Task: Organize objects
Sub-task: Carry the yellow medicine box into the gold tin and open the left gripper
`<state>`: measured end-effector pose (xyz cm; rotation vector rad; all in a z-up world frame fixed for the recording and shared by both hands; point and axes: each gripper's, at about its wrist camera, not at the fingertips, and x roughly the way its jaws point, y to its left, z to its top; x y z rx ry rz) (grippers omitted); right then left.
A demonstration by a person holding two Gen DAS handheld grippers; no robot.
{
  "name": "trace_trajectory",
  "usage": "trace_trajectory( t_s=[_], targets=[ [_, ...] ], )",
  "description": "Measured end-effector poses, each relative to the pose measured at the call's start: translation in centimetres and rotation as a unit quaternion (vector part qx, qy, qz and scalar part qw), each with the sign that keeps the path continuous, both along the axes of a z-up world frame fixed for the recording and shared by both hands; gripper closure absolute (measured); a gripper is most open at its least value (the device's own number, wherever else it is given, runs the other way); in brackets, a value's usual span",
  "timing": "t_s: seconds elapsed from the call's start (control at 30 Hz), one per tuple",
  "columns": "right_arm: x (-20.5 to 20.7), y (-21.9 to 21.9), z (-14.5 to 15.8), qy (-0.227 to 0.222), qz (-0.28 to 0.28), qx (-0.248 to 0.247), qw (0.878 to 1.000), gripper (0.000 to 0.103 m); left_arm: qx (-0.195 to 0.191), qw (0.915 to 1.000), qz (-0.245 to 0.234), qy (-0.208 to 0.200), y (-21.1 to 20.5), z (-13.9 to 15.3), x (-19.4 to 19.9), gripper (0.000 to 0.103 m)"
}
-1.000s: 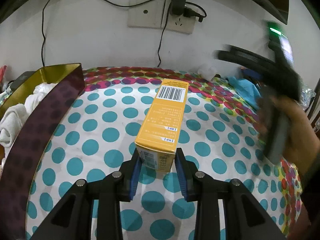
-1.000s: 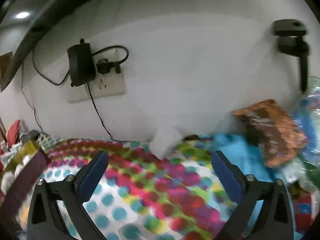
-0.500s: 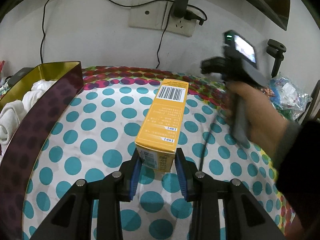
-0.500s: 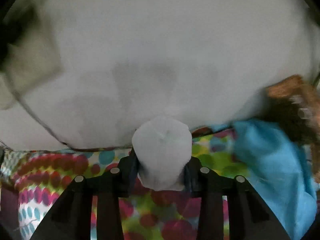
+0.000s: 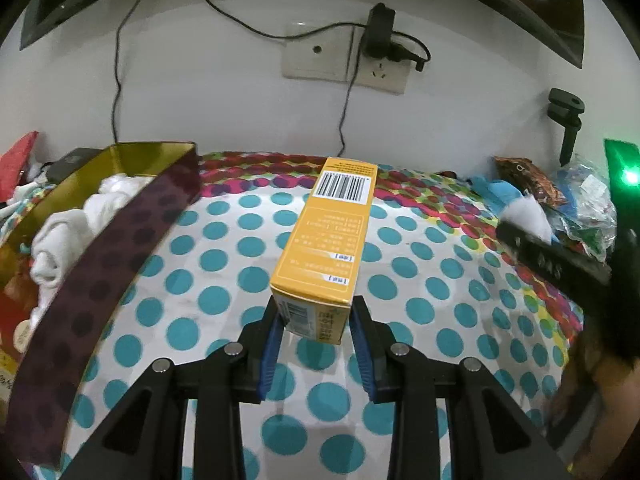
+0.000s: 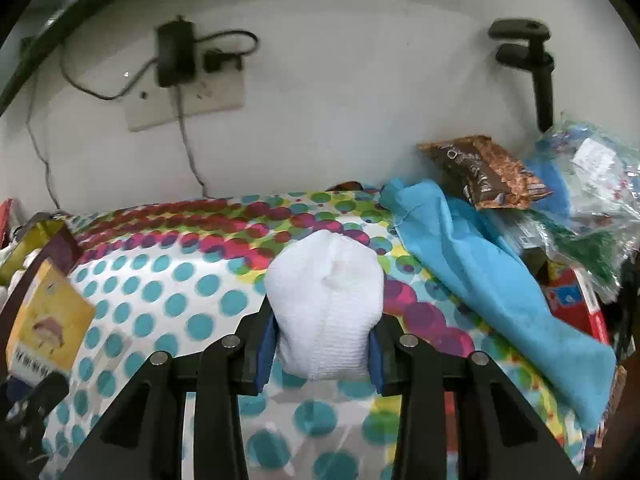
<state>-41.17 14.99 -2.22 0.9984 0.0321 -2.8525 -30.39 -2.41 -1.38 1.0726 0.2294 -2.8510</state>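
My left gripper (image 5: 316, 344) is shut on the near end of a long yellow box (image 5: 328, 240), which points away over the polka-dot cloth. The same box shows at the left edge of the right wrist view (image 6: 48, 320). My right gripper (image 6: 322, 344) is shut on a white rolled sock (image 6: 324, 304) and holds it above the cloth. That sock and gripper show at the right of the left wrist view (image 5: 524, 216). A purple and gold tin (image 5: 120, 240) at the left holds white socks (image 5: 68, 236).
A blue cloth (image 6: 480, 280), a brown snack packet (image 6: 484, 172) and plastic bags (image 6: 592, 184) are piled at the right by the wall. A wall socket with a charger and cables (image 5: 380, 48) is behind. A black clamp (image 6: 528, 56) sticks out at the upper right.
My right gripper went from open to shut on the white sock near the wall, then pulled back from the wall with it. My left gripper still holds the yellow box, slightly raised.
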Motion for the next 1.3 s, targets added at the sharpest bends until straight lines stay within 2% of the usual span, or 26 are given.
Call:
trace_trajectory(
  t_s=[0.13,0.17,0.4,0.57,0.73,1.03,1.3],
  targets=[
    [2.6,-1.7,0.4,-0.006,0.009,-0.011,1.000,0.068,-0.053,0.9984,0.002,0.020,0.3,0.9,2.3,0.070],
    [3.3,-0.6,1.5,-0.010,0.011,-0.014,1.000,0.068,-0.057,0.9982,0.004,0.019,0.2,1.2,3.0,0.070],
    [7.2,-2.6,2.1,-0.008,0.025,-0.019,0.999,0.068,-0.053,0.9979,0.029,0.024,-1.8,2.9,6.6,0.070],
    [8.6,-4.6,2.1,-0.005,0.040,0.000,0.999,0.068,-0.060,0.9971,0.040,0.023,-2.9,3.5,8.4,0.070],
    [9.9,-6.5,2.2,-0.001,0.055,0.007,0.998,0.068,-0.056,0.9972,0.047,0.019,-3.6,3.3,9.3,0.070],
    [11.5,-8.9,2.2,-0.005,0.079,0.016,0.997,0.068,-0.071,0.9959,0.054,0.013,-4.8,3.1,9.6,0.070],
    [11.3,-9.0,1.9,-0.018,0.083,0.014,0.996,0.067,-0.077,0.9908,0.110,0.016,-10.7,5.6,8.1,0.070]
  ],
)
